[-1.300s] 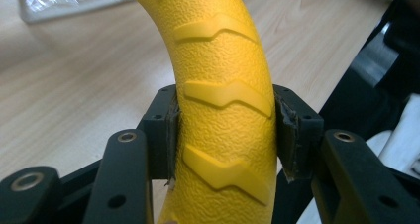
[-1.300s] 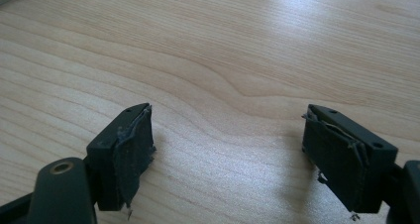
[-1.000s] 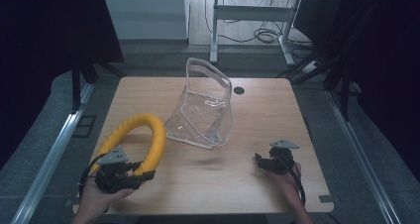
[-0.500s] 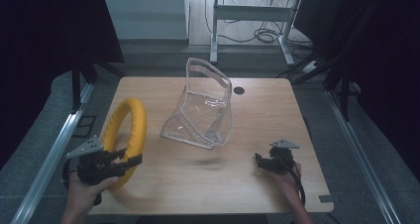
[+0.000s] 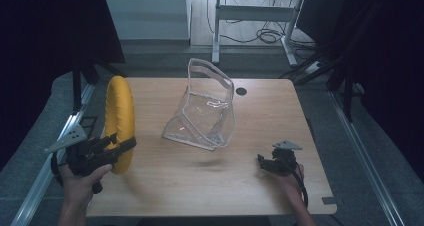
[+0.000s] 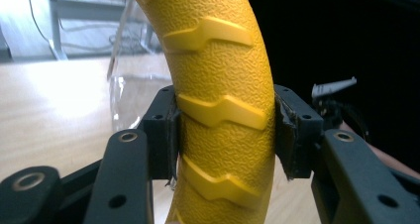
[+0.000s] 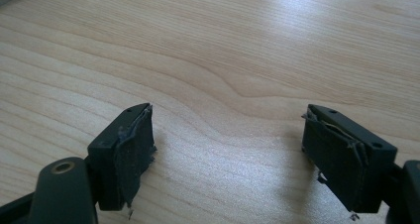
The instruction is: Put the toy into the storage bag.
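A yellow textured ring [image 5: 120, 117] stands on edge over the table's left side, lifted and seen nearly edge-on. My left gripper [image 5: 111, 147] is shut on the ring's lower part. In the left gripper view both pads press the ribbed yellow ring [image 6: 223, 110] from either side. A clear plastic pouch [image 5: 204, 110] stands open in the middle of the wooden table [image 5: 260, 106]. My right gripper [image 5: 265, 164] rests low over the table's right front, open, with bare wood between its pads [image 7: 130, 149].
A small dark hole [image 5: 241, 91] marks the tabletop behind the pouch. Metal rails run along both sides of the table on the floor. A desk frame with cables [image 5: 260, 21] stands beyond the far edge.
My left gripper has drawn back to the left and turned the ring from lying flat to standing on edge. The right gripper has stayed in place.
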{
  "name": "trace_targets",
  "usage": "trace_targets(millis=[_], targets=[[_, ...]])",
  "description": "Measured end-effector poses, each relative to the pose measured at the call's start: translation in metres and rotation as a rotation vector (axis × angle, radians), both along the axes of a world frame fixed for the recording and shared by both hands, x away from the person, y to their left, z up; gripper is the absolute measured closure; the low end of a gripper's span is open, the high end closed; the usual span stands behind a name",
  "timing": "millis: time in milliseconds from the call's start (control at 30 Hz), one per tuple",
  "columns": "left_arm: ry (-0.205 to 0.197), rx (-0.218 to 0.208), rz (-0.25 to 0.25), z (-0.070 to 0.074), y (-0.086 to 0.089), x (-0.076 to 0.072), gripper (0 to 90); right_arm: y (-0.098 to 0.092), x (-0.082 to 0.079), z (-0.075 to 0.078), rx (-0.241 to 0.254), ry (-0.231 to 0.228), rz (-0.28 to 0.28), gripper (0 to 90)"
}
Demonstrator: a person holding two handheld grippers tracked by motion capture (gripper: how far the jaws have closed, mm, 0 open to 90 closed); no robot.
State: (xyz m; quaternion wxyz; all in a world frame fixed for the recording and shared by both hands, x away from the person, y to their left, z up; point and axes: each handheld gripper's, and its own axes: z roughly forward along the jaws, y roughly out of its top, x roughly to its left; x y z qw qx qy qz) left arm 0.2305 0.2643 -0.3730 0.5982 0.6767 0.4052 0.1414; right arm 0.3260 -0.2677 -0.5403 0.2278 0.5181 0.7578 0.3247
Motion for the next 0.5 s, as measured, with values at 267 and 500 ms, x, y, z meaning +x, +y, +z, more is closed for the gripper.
trace_targets(millis=[267,500], targets=[[-0.056,-0.057,-0.035,0.010,-0.013,0.005,50.9,0.000,0.000,0.000,0.002,-0.001,0.000,20.4],[-0.052,-0.103,-0.054,0.014,-0.020,0.011,50.9,0.000,0.000,0.000,0.000,-0.003,0.001,20.5]])
